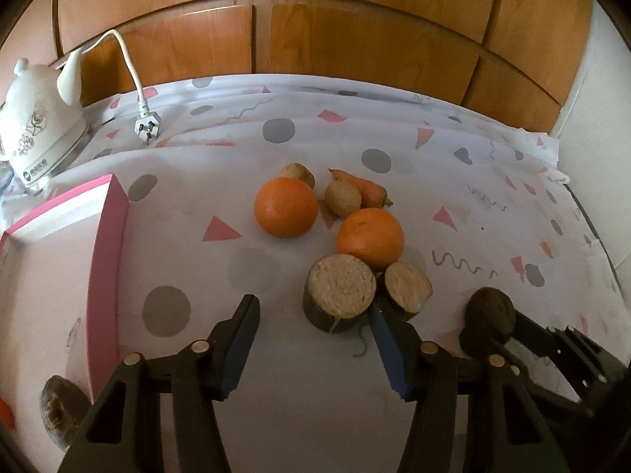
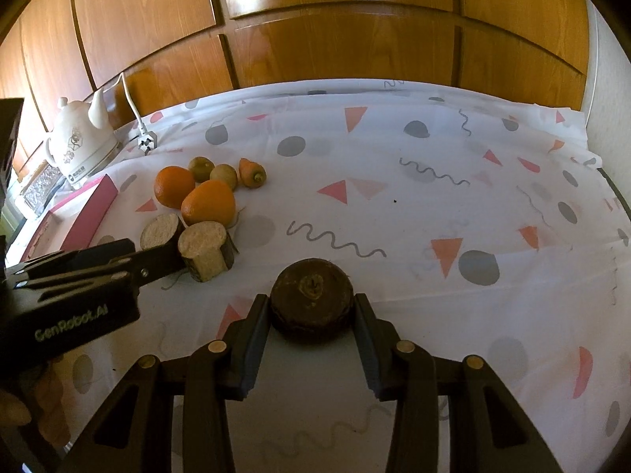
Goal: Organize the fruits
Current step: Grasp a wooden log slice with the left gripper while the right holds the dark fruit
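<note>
Dark brown and rough-skinned, the round root piece [image 2: 311,307] sits on the patterned tablecloth [image 2: 434,165] between the two fingers of the right gripper [image 2: 311,311]; the pads stand right against its sides, so I judge it gripped, about a third open around the piece and still resting on the cloth. The left gripper [image 1: 315,315] has its jaws partly open and holds nothing; its right finger lies alongside the larger cut root stump [image 1: 339,291], the stump just ahead of the gap and toward that side. Behind it lie a smaller cut stump [image 1: 406,287], touching the first, then two oranges [image 1: 286,207] [image 1: 370,238], two small kiwi-like fruits [image 1: 343,197] [image 1: 298,173] and a carrot [image 1: 364,189], all bunched near the cloth's middle. The step in hand looks like the pickup of the dark piece, with the left side lining up on the stump. The next move calls for a clean lift of the right gripper, then a carry left toward the pink box [image 1: 108,260], whose raised wall must be cleared. The left gripper needs to shift to its right to centre the stump without nudging its neighbour or the orange behind. Open cloth lies wide to the right and front; a white kettle [image 1: 39,130] and its loose plug [image 1: 148,126] crowd the far left corner.
</note>
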A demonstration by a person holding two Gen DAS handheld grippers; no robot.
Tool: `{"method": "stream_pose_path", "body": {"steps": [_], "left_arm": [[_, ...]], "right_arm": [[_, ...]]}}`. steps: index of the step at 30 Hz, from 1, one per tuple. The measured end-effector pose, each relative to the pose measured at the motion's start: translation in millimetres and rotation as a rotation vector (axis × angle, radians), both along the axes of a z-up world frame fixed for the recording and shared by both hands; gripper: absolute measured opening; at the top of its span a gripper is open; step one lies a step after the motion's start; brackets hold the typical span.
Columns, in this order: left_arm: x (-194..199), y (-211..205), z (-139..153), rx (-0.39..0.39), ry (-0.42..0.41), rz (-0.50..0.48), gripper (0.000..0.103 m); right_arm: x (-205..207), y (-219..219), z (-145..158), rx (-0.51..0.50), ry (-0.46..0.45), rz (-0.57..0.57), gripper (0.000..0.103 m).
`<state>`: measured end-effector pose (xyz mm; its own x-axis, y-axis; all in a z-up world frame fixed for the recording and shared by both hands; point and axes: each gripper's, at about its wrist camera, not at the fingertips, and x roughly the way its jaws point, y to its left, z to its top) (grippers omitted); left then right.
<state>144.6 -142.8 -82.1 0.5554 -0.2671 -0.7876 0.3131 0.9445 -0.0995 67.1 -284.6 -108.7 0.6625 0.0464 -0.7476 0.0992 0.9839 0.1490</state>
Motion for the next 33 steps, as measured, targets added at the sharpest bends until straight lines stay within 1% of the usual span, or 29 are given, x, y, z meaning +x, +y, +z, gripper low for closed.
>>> {"method": "stream_pose_path", "body": {"steps": [4,6,7,8,9,14,19,21,22,25,33], "left_arm": [[3,-3,-3,0.001,-0.01,0.001,0.057],[4,-4,-3,-0.002,-0.014,0.005,0.054],[4,-4,-3,-0.005,-0.015,0.003,0.051],[4,-5,-3,-0.013,-0.014,-0.003,0.041],[4,-6,-2,-0.017,-0.014,-0.014,0.037],[-9,-2,-1,-0.024,-0.013,0.003,0.037],[-39,18,-1,-0.017,-0.041,0.042,0.037],[-49,20,-3,0.001,-0.064,0.043,0.036],[-50,19,-6,0.023,-0.071,0.038,0.035],[-51,16,-7,0.044,-0.087,0.035,0.035],[-52,18,-8,0.037,-0.1,0.034,0.035]], "right_arm": [[-1,-1,0,0.006,-0.004,-0.001,0.043],[-1,-1,0,0.008,-0.005,-0.002,0.043],[-1,-1,0,0.008,-0.005,-0.002,0.043],[-1,-1,0,0.01,-0.006,-0.002,0.043],[0,-1,-1,0.01,-0.006,-0.003,0.043],[0,0,-1,0.005,-0.008,-0.004,0.043],[1,1,-2,0.001,-0.004,-0.004,0.043],[1,2,-2,-0.005,-0.002,-0.003,0.043],[1,3,-2,-0.011,-0.001,-0.003,0.044],[1,4,-1,-0.022,0.0,-0.003,0.044],[1,5,-2,-0.028,-0.002,-0.003,0.044]]}}
